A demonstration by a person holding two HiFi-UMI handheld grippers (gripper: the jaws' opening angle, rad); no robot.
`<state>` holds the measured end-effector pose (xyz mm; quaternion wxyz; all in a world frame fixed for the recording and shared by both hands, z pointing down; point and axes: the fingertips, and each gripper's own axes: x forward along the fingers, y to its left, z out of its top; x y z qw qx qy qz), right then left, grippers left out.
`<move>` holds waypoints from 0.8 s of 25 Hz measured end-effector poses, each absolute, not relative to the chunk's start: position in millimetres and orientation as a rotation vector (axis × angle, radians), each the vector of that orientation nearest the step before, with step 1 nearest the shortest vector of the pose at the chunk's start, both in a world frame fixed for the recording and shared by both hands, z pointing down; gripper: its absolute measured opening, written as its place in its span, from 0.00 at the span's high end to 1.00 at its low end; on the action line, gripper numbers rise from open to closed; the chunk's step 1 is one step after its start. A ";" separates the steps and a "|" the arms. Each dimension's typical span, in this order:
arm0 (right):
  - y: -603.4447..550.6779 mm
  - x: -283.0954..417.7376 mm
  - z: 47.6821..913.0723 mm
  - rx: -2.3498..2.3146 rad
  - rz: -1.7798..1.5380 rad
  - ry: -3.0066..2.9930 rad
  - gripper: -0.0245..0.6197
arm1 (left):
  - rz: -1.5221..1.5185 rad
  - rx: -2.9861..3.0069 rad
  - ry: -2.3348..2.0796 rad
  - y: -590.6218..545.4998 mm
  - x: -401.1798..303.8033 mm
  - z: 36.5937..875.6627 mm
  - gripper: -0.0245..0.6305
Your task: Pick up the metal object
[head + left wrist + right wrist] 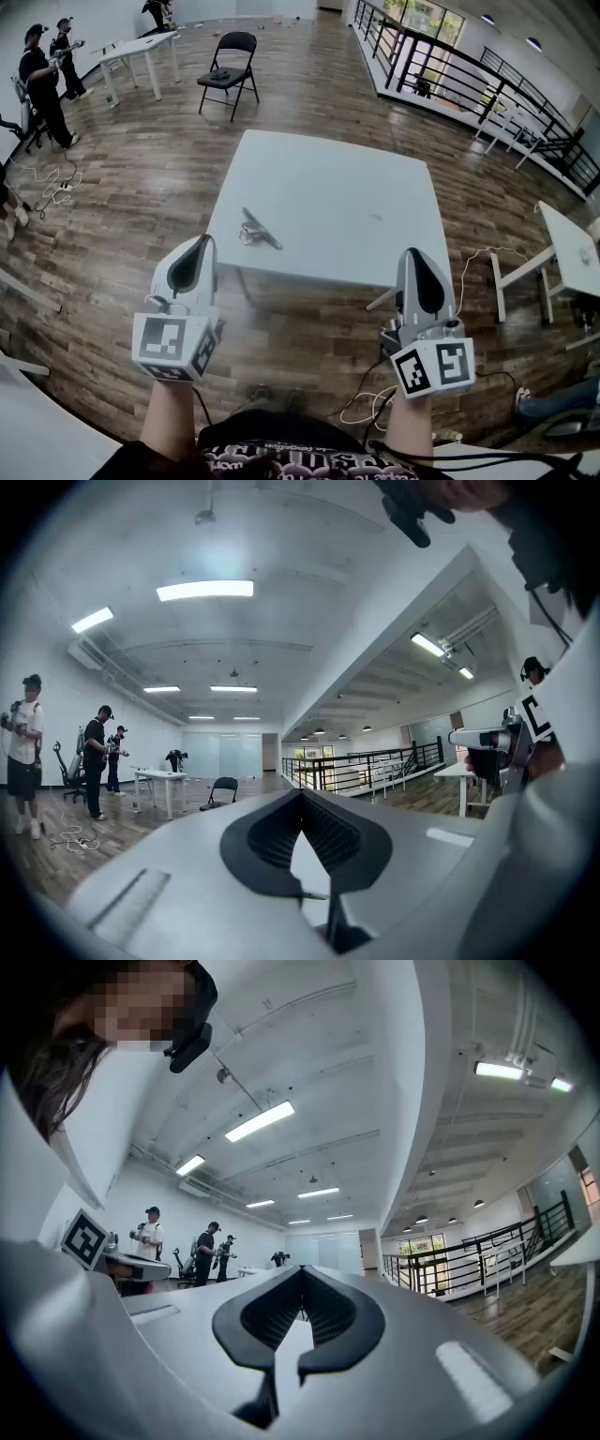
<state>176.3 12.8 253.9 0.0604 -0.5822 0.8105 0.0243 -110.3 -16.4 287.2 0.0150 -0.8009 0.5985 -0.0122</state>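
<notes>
My left gripper [302, 795] has its fingers [255, 841] pressed together with nothing between them. My right gripper [300, 1272] reads the same, its fingers [246, 1321] closed tip to tip on air. In the head view both sit low in the frame, short of the bench [356, 202].

The metal object [256, 230] lies on the bench left of centre in the head view, near the lower left edge of the top. It is just above my left gripper in the frame and apart from both.

It looks small, thin and stiff, and I judge it light but slick. It sits low on a smooth top, so closed fingers would only shove it along. I would spread the left fingers first, come down over the raised narrow part and pinch across its width, not along its length. Its exact shape is too small to make out.

Only the head view shows the object and the bench. Both gripper views tilt up into the room, showing ceiling lights [204, 590], a railing [366, 766] and people [94, 761] at the left, and neither catches the object. They do show the finger tips meeting, which the head view, looking at the grippers' backs, does not
</notes>
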 end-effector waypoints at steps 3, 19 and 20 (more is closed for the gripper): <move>12.5 178.0 256.1 -1.760 0.074 2.457 0.95 | -0.035 -2.498 1.883 -16.1 -109.7 290.4 0.97; 8.3 185.4 261.9 -1.640 0.069 2.556 0.95 | -0.040 -2.440 1.956 -8.2 -91.8 294.2 0.97; 6.3 186.5 263.2 -1.633 0.061 2.554 0.95 | -0.046 -2.436 1.963 -7.7 -91.8 295.6 0.97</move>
